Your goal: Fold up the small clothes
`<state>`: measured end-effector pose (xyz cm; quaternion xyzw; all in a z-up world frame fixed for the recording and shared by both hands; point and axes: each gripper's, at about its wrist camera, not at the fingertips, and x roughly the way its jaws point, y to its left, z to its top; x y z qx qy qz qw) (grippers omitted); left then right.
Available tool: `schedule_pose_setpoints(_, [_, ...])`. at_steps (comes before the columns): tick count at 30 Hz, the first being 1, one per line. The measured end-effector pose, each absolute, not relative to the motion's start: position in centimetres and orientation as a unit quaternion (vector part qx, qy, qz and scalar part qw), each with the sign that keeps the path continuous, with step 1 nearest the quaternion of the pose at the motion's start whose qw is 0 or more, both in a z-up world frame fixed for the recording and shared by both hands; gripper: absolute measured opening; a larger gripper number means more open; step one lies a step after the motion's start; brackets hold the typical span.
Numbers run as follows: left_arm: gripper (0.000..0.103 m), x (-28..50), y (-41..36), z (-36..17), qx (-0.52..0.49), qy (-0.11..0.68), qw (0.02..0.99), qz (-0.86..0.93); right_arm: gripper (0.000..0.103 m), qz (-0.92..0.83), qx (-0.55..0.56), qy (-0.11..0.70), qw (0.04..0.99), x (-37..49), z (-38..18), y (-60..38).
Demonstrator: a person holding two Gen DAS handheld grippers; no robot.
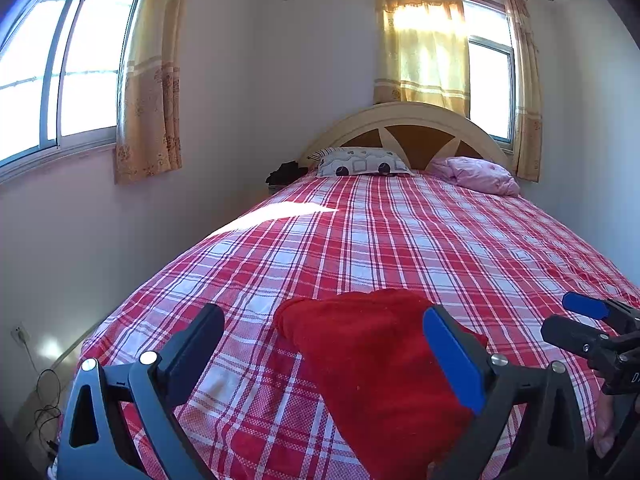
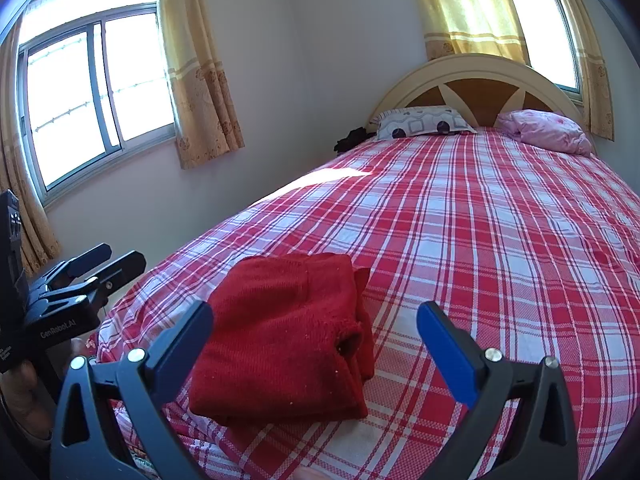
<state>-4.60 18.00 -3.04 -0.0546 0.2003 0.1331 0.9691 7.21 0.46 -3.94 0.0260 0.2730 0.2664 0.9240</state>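
Observation:
A small red knit garment lies folded in a compact stack on the red plaid bed, near the foot. It also shows in the left wrist view. My left gripper is open and empty, held above the bed with the garment between and below its fingers. It shows at the left edge of the right wrist view. My right gripper is open and empty, just right of the garment. It shows at the right edge of the left wrist view.
A patterned pillow and a pink bundle lie by the arched headboard. Dark clothes sit beside the bed's head. A wall with a window runs along the left. Cables lie on the floor.

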Motion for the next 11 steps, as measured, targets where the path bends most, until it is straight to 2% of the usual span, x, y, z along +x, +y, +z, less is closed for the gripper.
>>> schedule_pose_setpoints(11, [0.1, -4.6, 18.28, -3.43, -0.059, 0.2, 0.968, 0.138, 0.103, 0.268, 0.023, 0.281, 0.921, 7.23, -4.53, 0.46])
